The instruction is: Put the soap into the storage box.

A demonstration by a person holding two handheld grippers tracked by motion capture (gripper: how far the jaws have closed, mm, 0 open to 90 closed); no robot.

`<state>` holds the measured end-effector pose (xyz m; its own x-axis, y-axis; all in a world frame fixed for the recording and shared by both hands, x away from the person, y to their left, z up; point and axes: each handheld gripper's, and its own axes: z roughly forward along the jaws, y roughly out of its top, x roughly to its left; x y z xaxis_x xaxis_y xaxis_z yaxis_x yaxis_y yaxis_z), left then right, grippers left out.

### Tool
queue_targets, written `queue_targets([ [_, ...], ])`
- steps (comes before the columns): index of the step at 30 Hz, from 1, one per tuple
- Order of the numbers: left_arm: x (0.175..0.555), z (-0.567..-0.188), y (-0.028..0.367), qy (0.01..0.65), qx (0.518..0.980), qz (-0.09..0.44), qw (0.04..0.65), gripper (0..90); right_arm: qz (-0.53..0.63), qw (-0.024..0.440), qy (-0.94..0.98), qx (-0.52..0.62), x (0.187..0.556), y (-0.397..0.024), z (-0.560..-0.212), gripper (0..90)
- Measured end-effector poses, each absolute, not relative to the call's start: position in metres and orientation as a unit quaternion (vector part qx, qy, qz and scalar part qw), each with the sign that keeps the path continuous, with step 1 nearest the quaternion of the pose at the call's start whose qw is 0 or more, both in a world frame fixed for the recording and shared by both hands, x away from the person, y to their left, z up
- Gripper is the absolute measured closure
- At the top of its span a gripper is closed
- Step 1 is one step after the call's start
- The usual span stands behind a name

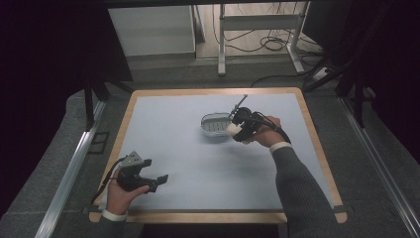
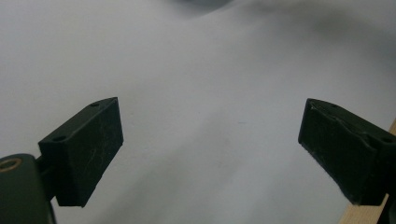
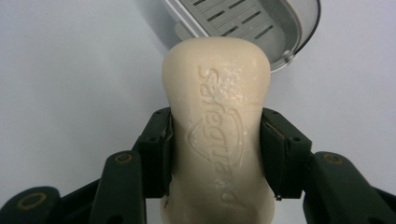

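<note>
This looks like a lab or test room rigged for recording. A wood-edged tabletop (image 1: 317,148) with a pale blue-grey mat stands on grey carpet (image 1: 59,153), dark curtains hanging at left and right. At the far side, black cables (image 1: 270,44) lie loose around a white metal frame's legs (image 1: 221,44), near a white cabinet (image 1: 151,29).

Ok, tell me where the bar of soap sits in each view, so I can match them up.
High view: the soap is right of centre, in the right gripper, beside the soap dish.
Left gripper view: no soap, just open fingers over the table.
Right gripper view: soap at centre, clamped between the fingers.
Shared landmark: soap dish.
</note>
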<state>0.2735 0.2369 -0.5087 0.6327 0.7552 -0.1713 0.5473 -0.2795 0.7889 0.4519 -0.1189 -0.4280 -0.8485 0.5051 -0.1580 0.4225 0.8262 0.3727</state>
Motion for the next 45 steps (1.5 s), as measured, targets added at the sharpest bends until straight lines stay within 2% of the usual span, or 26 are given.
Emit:
queue_targets([
  [31, 0.274, -0.508, 0.238, 0.408, 0.791, 0.114, 0.441, 7.6, 0.165, 0.120, 0.950, 0.238, 0.494, -0.091, -0.429, 49.2],
  [45, 0.274, -0.508, 0.237, 0.407, 0.792, 0.113, 0.442, 7.5, 0.162, 0.113, 0.963, 0.184, 0.510, -0.066, -0.434, 49.2],
])
